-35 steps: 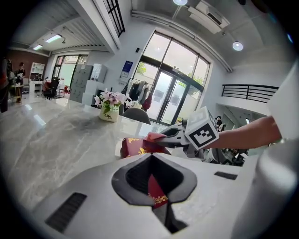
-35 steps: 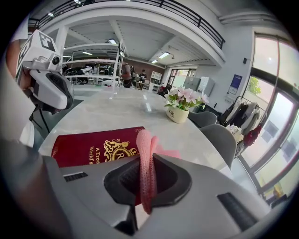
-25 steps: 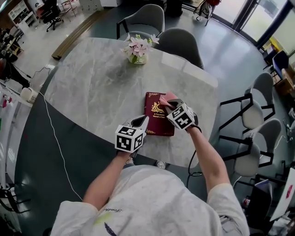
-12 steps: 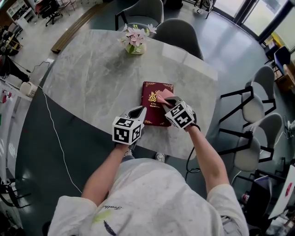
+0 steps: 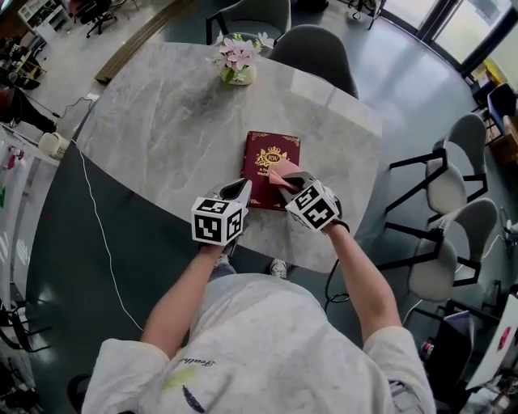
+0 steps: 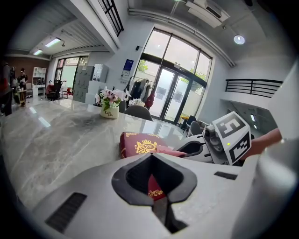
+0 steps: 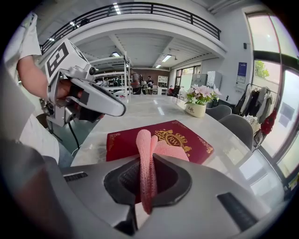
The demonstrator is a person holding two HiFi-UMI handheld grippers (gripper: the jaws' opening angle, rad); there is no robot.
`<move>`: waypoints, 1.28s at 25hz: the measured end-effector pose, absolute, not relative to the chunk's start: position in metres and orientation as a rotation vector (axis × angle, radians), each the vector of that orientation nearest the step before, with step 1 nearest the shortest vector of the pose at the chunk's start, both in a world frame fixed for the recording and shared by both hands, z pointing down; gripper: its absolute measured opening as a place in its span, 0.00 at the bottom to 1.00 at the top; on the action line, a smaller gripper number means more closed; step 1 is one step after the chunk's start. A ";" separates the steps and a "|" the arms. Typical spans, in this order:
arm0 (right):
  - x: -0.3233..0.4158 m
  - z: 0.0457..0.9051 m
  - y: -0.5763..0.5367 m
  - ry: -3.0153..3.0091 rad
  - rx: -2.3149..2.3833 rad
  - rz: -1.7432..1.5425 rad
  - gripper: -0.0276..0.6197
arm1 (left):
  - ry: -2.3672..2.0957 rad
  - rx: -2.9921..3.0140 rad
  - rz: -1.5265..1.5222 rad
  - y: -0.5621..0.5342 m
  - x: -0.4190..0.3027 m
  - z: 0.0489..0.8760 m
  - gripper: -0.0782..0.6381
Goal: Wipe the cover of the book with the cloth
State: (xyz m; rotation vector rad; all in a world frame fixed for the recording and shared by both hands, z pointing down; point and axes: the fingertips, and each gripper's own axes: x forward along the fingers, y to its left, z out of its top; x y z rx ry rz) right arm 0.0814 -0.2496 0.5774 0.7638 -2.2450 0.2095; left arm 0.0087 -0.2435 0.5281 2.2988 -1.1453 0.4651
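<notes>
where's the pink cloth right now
Head view, centre: the cloth is clamped in the right gripper, its loose end lying on the red book's right half.

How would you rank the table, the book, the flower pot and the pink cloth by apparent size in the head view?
1. table
2. book
3. flower pot, counting its blooms
4. pink cloth; this place is unsure, since part of it is hidden in the right hand-held gripper, so the last two may be closer.

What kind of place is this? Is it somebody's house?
Probably not a house. It looks like a big office or lobby. There is a large marble table with grey chairs around it, tall glass doors, and a railed balcony overhead.
</notes>
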 end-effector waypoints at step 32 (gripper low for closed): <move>0.085 0.524 -0.228 -2.304 0.606 0.053 0.06 | -1.219 2.274 0.451 -0.238 0.008 0.526 0.12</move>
